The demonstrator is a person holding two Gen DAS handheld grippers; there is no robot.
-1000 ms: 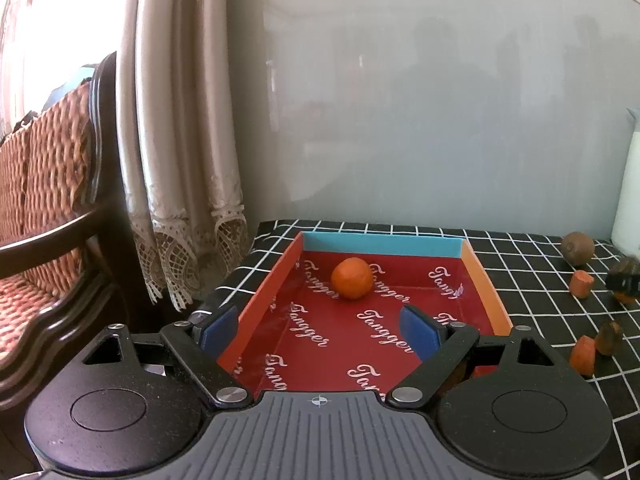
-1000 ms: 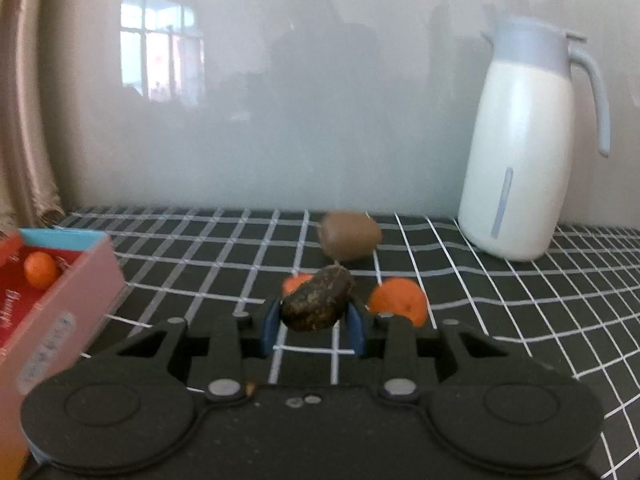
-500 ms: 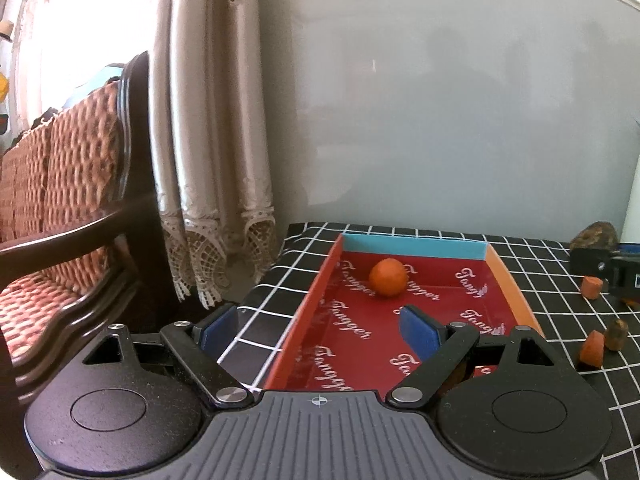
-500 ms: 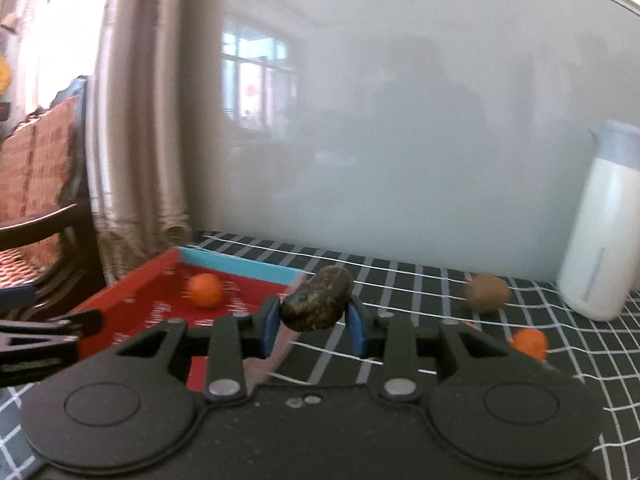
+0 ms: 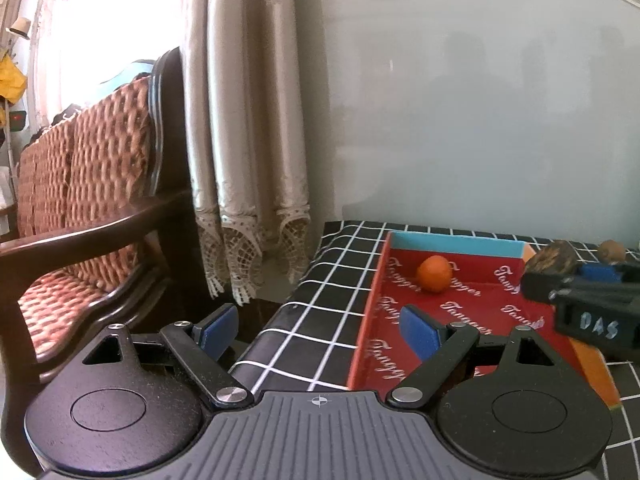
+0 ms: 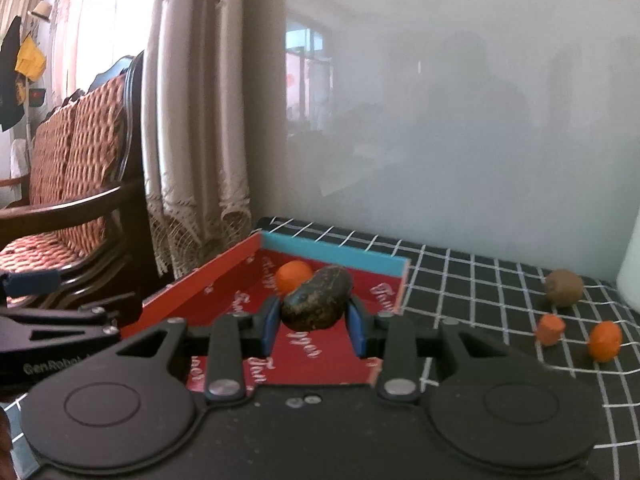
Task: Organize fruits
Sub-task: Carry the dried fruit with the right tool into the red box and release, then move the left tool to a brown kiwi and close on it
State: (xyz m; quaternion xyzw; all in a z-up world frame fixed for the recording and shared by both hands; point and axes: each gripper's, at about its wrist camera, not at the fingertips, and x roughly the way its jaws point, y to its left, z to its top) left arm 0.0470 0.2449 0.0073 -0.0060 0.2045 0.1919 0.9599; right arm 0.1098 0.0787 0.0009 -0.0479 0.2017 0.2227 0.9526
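My right gripper (image 6: 316, 322) is shut on a dark mottled oblong fruit (image 6: 317, 298), held above the red tray (image 6: 224, 266) with a blue far wall. An orange (image 6: 294, 275) lies inside the tray near its far end. In the left wrist view the same dark fruit (image 5: 552, 259) hangs over the tray's right side, and the orange (image 5: 434, 274) rests on the tray floor. My left gripper (image 5: 320, 326) stands open with nothing between its pads, over the tray's (image 5: 370, 312) left wall near the table's left edge.
A brown round fruit (image 6: 564, 287), an orange chunk (image 6: 551, 329) and a small orange fruit (image 6: 605, 340) lie on the black checked tablecloth (image 6: 480, 280) right of the tray. A white jug (image 6: 632, 268) stands at the far right. A wooden chair (image 5: 80, 216) and curtains (image 5: 244, 160) flank the table's left edge.
My right gripper has swung left with the dark fruit, from the loose fruits to above the tray. The left gripper has drifted left, so the tray now sits to its right.
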